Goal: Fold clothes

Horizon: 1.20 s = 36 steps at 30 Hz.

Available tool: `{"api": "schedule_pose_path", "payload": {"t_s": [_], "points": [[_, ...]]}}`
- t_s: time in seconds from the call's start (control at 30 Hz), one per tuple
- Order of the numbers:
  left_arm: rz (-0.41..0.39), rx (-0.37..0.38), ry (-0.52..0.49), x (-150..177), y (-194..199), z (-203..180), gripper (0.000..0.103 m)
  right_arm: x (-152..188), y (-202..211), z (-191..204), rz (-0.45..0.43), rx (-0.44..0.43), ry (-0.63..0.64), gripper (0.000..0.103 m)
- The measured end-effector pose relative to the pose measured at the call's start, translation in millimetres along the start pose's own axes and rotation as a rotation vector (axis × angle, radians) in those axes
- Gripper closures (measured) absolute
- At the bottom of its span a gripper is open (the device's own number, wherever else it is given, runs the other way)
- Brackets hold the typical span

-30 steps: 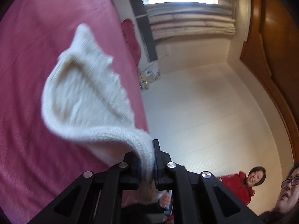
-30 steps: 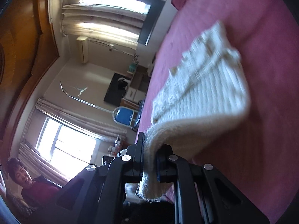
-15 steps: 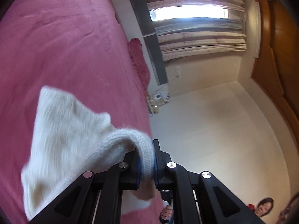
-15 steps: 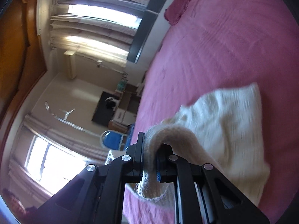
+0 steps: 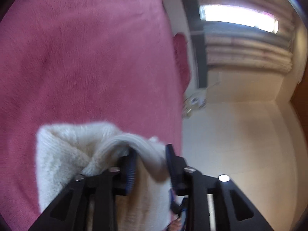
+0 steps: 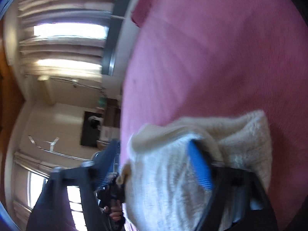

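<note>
Pink plush bedspread (image 5: pixel 86 57) fills frame; both grippers (image 5: pixel 151 163) (image 6: pixel 154 161) opening, cream knitted garment (image 5: pixel 63 154) apparently released from earlier clamped grip, fold laid down.

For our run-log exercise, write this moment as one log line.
task: fold clothes | item: cream knitted garment on pink bedspread | left hand-held gripper: opening, knit between jaws | right hand-held gripper: opening, knit between jaws

Cream knit garment (image 5: pixel 63 154), plain magenta-pink bedspread (image 5: pixel 86 57), blue-padded black claw (image 6: pixel 154 161)
</note>
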<state>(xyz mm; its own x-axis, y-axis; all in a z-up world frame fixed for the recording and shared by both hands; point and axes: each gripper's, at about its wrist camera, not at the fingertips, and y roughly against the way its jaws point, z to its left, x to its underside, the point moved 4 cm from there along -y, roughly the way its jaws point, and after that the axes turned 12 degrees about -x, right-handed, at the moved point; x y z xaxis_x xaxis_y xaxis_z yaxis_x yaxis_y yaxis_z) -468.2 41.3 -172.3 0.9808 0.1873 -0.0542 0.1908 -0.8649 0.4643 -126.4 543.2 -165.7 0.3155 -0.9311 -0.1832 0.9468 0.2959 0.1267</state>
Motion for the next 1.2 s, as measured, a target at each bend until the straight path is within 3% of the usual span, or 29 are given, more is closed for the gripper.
{"api": "schedule_pose_path", "payload": {"t_s": [0.07,0.13,0.2,0.27,0.47,0.57,0.63,0.73,0.87,0.97,1.03,1.1,1.2], "points": [[-0.080,0.041,0.019,-9,20,2,0.025,-4,15,13,-0.043,0.010,0.058,0.002],[-0.147,0.024,0.033,-16,39,6,0.012,-9,27,20,-0.071,0.061,0.119,0.002],[-0.146,-0.023,0.004,-10,47,2,0.010,-14,32,19,-0.053,0.086,0.110,0.002],[-0.127,-0.097,-0.077,5,53,-9,0.010,-5,31,32,0.007,0.153,0.193,0.002],[-0.056,-0.490,-0.616,108,15,-59,0.010,65,-11,72,0.244,0.502,0.727,0.002],[-0.054,-0.688,-0.855,154,-20,-65,0.010,113,-41,72,0.370,0.576,0.933,0.002],[-0.078,-0.800,-0.954,172,-37,-59,0.010,124,-51,62,0.424,0.625,0.959,0.002],[-0.089,-0.838,-0.970,174,-40,-51,0.005,127,-56,39,0.476,0.738,0.964,0.002],[-0.133,-0.816,-0.974,173,-24,-66,0.005,104,-32,34,0.386,0.721,0.824,0.002],[-0.203,-0.827,-0.924,165,-12,-65,0.005,105,-39,58,0.364,0.694,0.898,0.002],[-0.237,-0.834,-0.847,157,-4,-54,0.005,110,-69,68,0.404,0.666,0.932,0.002],[-0.207,-0.826,-0.780,148,-7,-38,0.005,117,-103,75,0.457,0.650,0.971,0.002],[-0.213,-0.837,-0.813,152,-15,-40,0.005,132,-159,75,0.570,0.663,0.999,0.002]]}}
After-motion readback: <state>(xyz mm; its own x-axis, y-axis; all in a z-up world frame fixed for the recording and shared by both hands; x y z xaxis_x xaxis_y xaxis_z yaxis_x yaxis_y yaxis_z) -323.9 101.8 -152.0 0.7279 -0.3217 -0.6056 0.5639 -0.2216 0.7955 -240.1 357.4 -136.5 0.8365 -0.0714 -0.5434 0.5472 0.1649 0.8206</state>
